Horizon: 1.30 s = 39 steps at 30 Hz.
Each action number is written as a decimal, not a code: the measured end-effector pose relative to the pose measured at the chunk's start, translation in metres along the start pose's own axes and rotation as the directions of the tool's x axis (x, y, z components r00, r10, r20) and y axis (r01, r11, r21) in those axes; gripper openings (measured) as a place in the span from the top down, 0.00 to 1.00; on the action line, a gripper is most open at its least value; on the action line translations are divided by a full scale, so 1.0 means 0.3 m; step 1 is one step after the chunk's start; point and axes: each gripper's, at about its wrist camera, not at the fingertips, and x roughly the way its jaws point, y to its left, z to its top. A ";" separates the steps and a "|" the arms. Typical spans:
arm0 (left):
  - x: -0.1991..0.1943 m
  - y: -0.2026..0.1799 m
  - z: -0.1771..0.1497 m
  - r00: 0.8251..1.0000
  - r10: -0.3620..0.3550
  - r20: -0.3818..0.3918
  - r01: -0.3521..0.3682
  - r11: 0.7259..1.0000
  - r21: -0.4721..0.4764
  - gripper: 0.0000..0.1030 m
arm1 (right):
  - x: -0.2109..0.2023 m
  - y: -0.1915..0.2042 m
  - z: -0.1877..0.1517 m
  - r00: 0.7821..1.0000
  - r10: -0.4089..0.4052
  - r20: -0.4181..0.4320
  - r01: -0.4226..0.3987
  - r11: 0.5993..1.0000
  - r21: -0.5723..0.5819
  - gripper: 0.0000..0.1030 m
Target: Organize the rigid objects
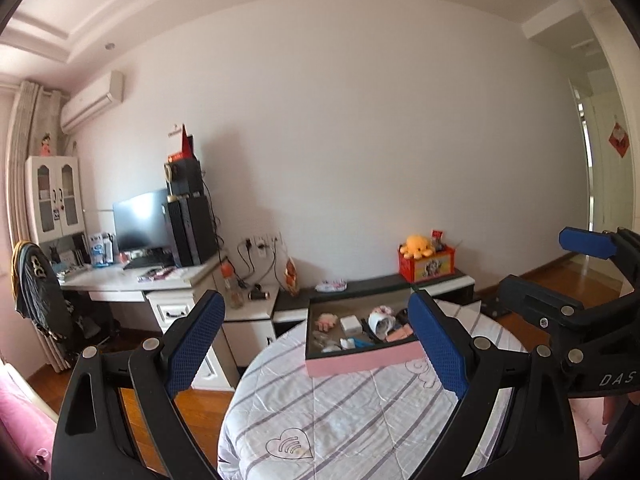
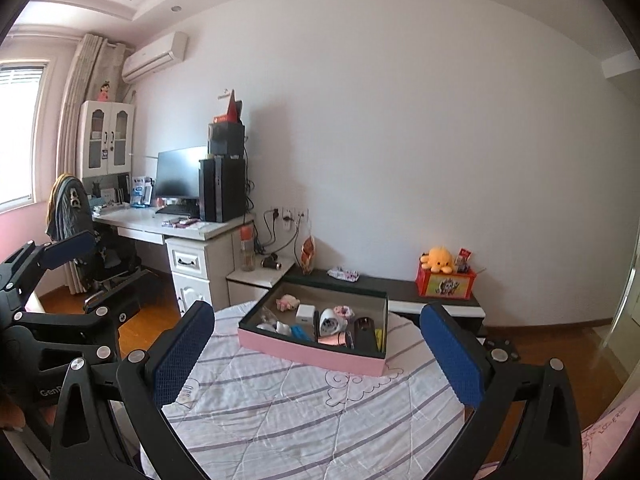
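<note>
Pink box [image 2: 316,354] holds jumbled small items; both tools [image 1: 320,344] [image 2: 316,360] gape empty.

A round table [image 2: 304,412] is covered with a white quilted cloth [image 1: 340,412] bearing grey stripes and a heart outline near its front edge. One thing lies directly on it: a shallow pink-sided box [image 2: 316,354] with a dark rim, set toward the far edge and filled with small odds and ends.
</note>
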 end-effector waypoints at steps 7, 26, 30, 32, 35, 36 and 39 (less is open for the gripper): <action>-0.137 0.026 0.038 0.997 0.002 0.074 0.001 0.999 -0.039 0.08 | -0.131 0.031 0.029 0.997 -0.015 0.070 0.015 1.000 -0.006 0.00; -0.377 0.061 0.017 0.978 0.051 0.204 -0.038 0.997 -0.067 0.02 | -0.389 0.131 0.041 0.983 -0.050 0.175 0.059 0.997 -0.044 0.00; -0.401 0.065 0.004 0.977 0.050 0.208 -0.037 0.997 -0.068 0.02 | -0.420 0.155 0.025 0.981 -0.053 0.186 0.062 0.997 -0.042 0.00; -0.425 0.066 -0.008 0.975 0.052 0.216 -0.038 0.997 -0.069 0.02 | -0.437 0.166 0.018 0.979 -0.053 0.195 0.061 0.997 -0.038 0.00; -0.457 0.067 -0.024 0.972 0.051 0.231 -0.037 0.997 -0.065 0.01 | -0.473 0.174 -0.001 0.975 -0.051 0.217 0.059 0.998 -0.028 0.00; -0.463 0.067 -0.029 0.971 0.052 0.231 -0.039 0.997 -0.062 0.01 | -0.479 0.176 -0.003 0.975 -0.050 0.219 0.057 0.998 -0.024 0.00; -0.482 0.065 -0.041 0.975 0.056 0.215 -0.047 0.998 -0.046 0.01 | -0.496 0.181 -0.011 0.976 -0.051 0.212 0.057 0.998 -0.019 0.00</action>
